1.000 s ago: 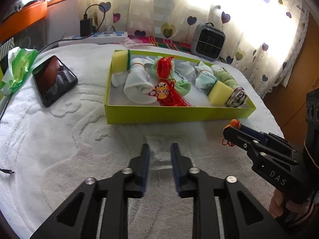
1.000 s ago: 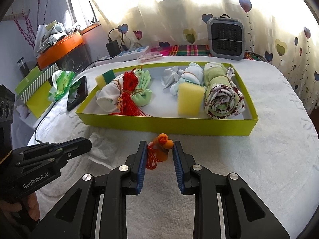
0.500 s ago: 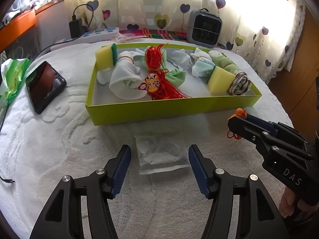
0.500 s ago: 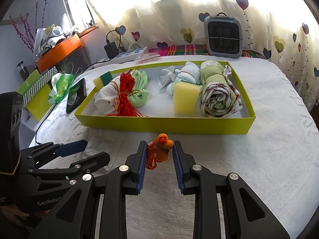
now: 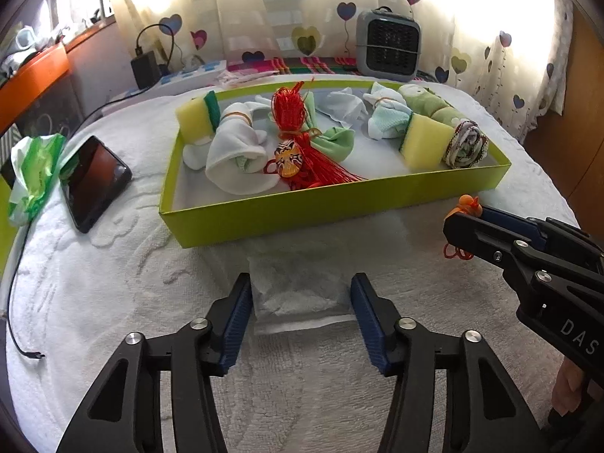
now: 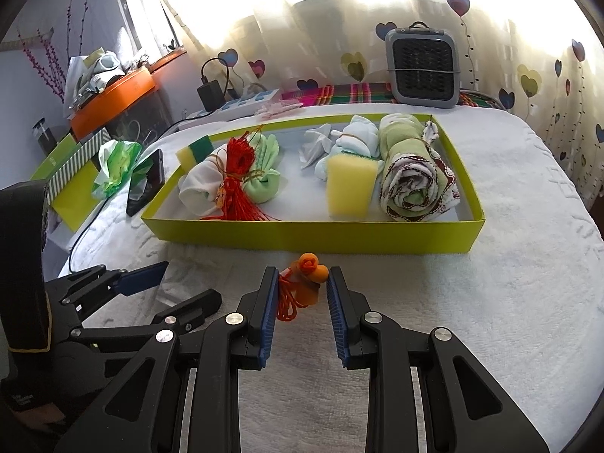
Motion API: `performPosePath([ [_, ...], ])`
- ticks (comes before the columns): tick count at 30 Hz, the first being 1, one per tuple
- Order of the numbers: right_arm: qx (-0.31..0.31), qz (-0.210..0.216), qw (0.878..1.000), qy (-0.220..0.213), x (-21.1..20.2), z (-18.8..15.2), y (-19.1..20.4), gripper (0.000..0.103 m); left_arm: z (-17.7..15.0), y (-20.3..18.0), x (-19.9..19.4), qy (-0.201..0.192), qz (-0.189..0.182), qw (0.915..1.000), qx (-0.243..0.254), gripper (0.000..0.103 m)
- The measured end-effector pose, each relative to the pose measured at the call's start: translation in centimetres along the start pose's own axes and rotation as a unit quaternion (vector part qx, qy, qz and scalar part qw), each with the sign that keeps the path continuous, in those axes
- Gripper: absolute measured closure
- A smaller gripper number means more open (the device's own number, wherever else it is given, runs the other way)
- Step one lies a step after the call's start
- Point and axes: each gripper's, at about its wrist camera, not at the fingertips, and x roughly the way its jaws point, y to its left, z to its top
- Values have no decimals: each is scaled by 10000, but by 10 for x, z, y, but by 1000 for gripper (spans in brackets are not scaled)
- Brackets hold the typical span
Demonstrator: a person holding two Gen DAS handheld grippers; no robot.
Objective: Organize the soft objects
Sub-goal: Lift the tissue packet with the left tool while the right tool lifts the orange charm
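Observation:
A yellow-green tray [image 5: 302,211] [image 6: 302,243] on the white towel holds rolled cloths, two yellow sponges [image 5: 424,145] [image 6: 351,185] and a red tassel charm [image 5: 298,151] [image 6: 238,185]. A white folded cloth packet [image 5: 298,298] lies flat on the towel in front of the tray. My left gripper [image 5: 300,317] [image 6: 177,283] is open, its fingers on either side of the packet. My right gripper [image 6: 302,294] [image 5: 458,222] is shut on a small orange ornament [image 6: 307,279] [image 5: 466,204] with a red cord, just before the tray's front wall.
A black phone [image 5: 94,177] and a green-white plastic wrap [image 5: 34,173] lie left of the tray. A grey heater [image 5: 389,47] [image 6: 422,68], a power strip [image 6: 245,104] and a heart-print curtain stand behind. A black cable [image 5: 19,302] runs along the left edge.
My left gripper has opened from shut to wide and now straddles the white packet. My right gripper still holds the orange ornament and has moved slightly closer to the tray.

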Motion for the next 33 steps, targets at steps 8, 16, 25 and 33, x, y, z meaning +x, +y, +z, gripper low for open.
performPosePath([
  [8,16,-9,10000,4,0,0,-1,76,0,10,-2,-48,28,9998,-181,77],
  [16,-10,-25,10000,22,1,-1,1,76,-1,15,-4,-90,-46,9995,-296,80],
  [25,-61,-50,10000,18,0,0,6,76,-1,17,-11,-171,-100,9993,-305,80],
  [33,-70,-50,10000,-32,-8,2,10,76,2,20,-25,-300,-169,9989,-306,80],
])
